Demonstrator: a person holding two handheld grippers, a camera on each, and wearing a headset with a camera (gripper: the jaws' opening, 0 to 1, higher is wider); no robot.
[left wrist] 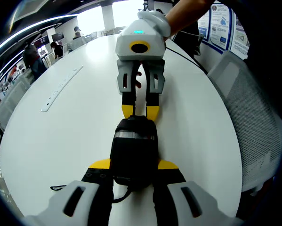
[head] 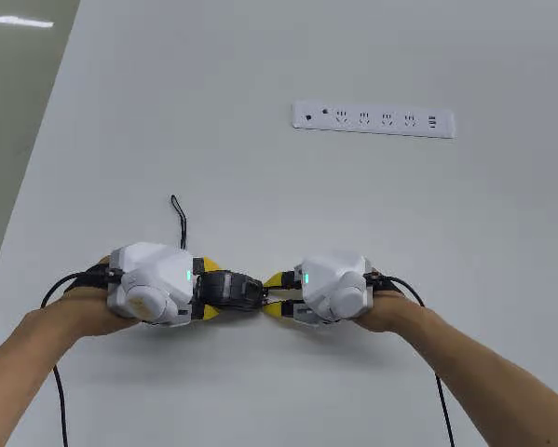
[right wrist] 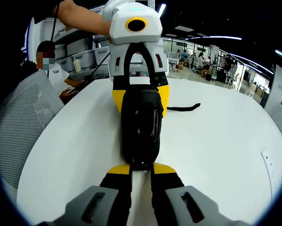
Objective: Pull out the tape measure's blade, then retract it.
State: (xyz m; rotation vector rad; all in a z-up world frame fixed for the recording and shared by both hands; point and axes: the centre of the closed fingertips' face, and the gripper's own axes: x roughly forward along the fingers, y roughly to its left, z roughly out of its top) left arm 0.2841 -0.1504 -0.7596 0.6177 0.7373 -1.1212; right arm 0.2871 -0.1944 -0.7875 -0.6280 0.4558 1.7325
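The tape measure [head: 230,289] lies well apart from the power strip [head: 373,119], its body squeezed by the left gripper [left wrist: 133,165], the right gripper [right wrist: 141,168] pinched on its front, likely holding the blade, ready to pull straight away.

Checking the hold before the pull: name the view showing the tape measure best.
Right gripper view: the tape measure stands large, centred, clamped in the left gripper. Left gripper view shows its top lengthwise; head view shows it small, partly covered.
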